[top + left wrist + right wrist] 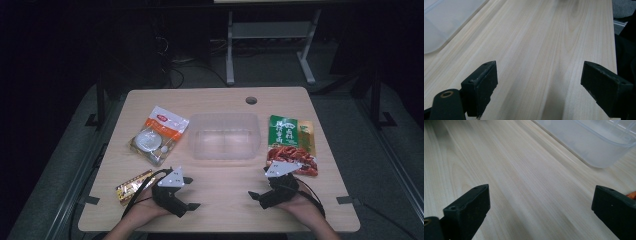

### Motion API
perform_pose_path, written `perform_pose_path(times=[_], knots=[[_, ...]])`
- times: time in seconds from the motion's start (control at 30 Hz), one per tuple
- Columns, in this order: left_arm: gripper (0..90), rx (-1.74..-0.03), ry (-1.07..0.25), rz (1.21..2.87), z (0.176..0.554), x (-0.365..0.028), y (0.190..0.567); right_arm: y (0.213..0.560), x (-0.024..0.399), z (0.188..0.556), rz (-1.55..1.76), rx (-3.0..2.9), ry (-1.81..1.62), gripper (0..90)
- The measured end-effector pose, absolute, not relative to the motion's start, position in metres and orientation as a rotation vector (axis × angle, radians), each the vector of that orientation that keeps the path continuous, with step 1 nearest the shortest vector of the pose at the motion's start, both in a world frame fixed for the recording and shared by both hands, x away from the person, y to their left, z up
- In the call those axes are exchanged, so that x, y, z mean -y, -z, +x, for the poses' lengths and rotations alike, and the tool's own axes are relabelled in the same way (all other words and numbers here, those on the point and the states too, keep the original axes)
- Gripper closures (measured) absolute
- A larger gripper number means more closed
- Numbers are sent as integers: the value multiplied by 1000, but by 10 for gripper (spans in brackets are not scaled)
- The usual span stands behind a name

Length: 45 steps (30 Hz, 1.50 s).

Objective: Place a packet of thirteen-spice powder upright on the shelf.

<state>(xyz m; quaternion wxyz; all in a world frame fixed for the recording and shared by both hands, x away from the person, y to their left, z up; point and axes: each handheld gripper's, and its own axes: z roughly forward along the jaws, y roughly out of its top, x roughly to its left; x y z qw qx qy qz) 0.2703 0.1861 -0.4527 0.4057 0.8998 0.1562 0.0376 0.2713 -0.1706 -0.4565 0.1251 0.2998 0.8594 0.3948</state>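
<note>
Clear tub (225, 136), counter (225, 200) centre: light, rigid, slick; I would pinch its rim. Left tool (186, 200) and right tool (257, 196) spread, holding nothing.

a pale wood desk (220, 200) stands in a dim room, its grain running lengthwise and a small round hole (251, 100) near its far edge. light falls on the desktop while the surroundings sink into near black. the floor (265, 70) is grey. beyond the desk stands a light metal frame (270, 35) with two legs and splayed feet, and dark cables (175, 75) loop on the floor to its left. dark rails (65, 200) run along both sides of the desk.
</note>
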Motion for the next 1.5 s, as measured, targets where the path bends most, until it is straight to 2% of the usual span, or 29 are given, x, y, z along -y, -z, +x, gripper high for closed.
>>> perform_pose_path(times=[0.83, 1.5], knots=[[140, -456, -88, 2290, 270, -215, 439, 459, 168, 272, 860, -2538, -1154, 15], [142, -542, -156, 2269, 276, -243, 430, 459, 169, 272, 860, -2550, -1152, 16]])
